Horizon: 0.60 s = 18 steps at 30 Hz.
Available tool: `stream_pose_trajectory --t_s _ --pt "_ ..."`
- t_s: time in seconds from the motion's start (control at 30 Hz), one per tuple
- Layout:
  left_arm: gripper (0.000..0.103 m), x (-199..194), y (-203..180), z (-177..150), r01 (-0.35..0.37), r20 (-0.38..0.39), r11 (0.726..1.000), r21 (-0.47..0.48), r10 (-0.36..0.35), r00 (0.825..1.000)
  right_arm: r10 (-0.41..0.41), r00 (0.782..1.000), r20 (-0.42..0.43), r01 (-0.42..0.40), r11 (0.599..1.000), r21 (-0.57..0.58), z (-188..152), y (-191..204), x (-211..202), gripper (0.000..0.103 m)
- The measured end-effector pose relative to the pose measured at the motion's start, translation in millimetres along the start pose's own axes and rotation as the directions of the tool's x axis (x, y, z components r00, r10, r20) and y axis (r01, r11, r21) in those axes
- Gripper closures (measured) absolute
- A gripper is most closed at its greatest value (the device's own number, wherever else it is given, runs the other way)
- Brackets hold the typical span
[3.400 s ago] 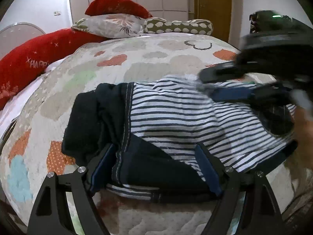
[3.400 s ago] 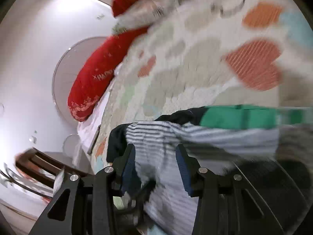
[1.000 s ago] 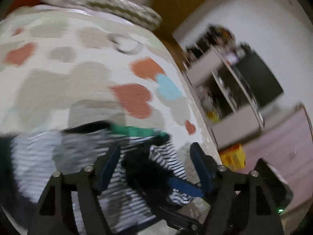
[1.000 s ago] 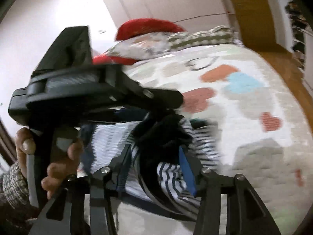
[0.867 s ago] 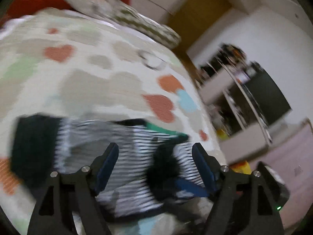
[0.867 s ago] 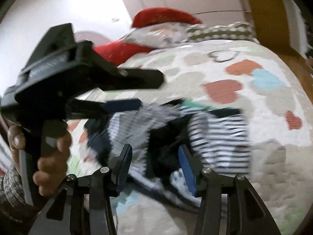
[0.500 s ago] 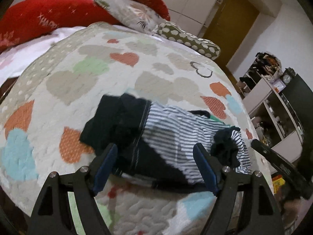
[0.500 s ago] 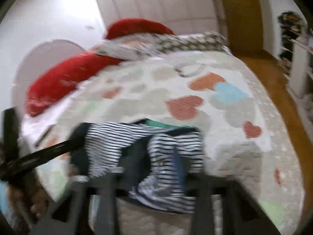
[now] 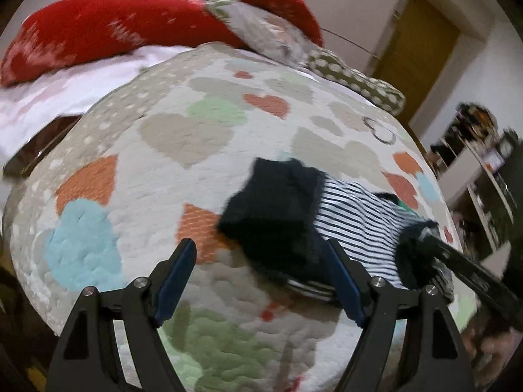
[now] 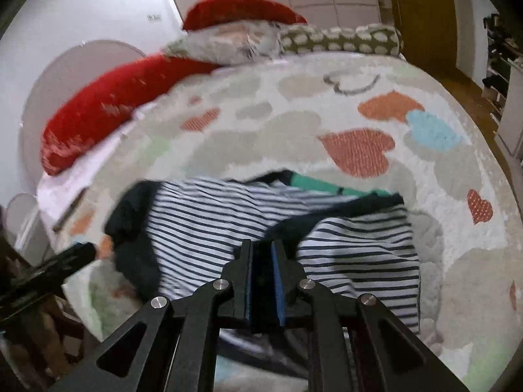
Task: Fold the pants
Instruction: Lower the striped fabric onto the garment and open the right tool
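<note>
The striped pants lay in a rough, partly folded bundle on the near part of the bed. The right tool was pinching a dark fold of them, while the left tool was spread and empty. At least 1 more fold and some smoothing seemed left.

I see warm, even indoor light, soft shadows under the pants, motion blur smearing the red pillows and bed edges, heavy fisheye bending, dark vignette in every corner, mild grain.
</note>
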<state>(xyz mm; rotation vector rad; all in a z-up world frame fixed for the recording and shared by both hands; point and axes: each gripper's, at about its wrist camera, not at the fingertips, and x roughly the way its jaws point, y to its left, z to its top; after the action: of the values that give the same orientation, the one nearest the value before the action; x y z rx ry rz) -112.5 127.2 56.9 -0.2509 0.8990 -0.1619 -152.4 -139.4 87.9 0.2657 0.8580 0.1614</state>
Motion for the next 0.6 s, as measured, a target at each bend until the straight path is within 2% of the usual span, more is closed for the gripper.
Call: stream_pose_trajectory --t_s 0.07,0.13,0.23,0.37,0.5,0.6 --pt "0.025 6.2 13.7 -1.3 -0.006 -0.023 0.998 -0.057 0.004 1.000 0.004 1.000 0.008 -0.004 1.000 -0.003 -1.6 5.6 -3.1 0.089" --pt "0.025 13.5 23.8 -3.2 0.005 -0.046 0.996 -0.094 -0.009 0.999 0.018 0.999 -0.032 -0.019 1.000 -0.014 -9.1 12.7 5.5 0.089" --pt "0.036 24.6 37.4 -6.9 -0.002 -0.094 0.991 -0.133 -0.011 0.996 0.006 0.995 -0.097 -0.008 1.000 -0.025 -21.4 21.8 24.4 0.089" --pt "0.036 16.8 45.0 -7.1 0.026 -0.073 0.988 -0.154 -0.037 0.997 -0.013 0.993 -0.118 0.008 0.999 -0.038 -25.7 29.9 33.6 0.085" --pt "0.036 10.1 55.6 -6.8 0.030 -0.061 0.982 -0.184 -0.042 0.997 0.009 0.994 -0.104 -0.016 0.998 -0.061 -17.6 44.6 21.5 0.083" --pt "0.036 2.9 65.6 -6.7 0.018 -0.044 0.982 -0.190 -0.027 0.999 0.022 0.994 -0.109 -0.032 0.995 -0.092 -11.1 61.1 17.7 0.075"
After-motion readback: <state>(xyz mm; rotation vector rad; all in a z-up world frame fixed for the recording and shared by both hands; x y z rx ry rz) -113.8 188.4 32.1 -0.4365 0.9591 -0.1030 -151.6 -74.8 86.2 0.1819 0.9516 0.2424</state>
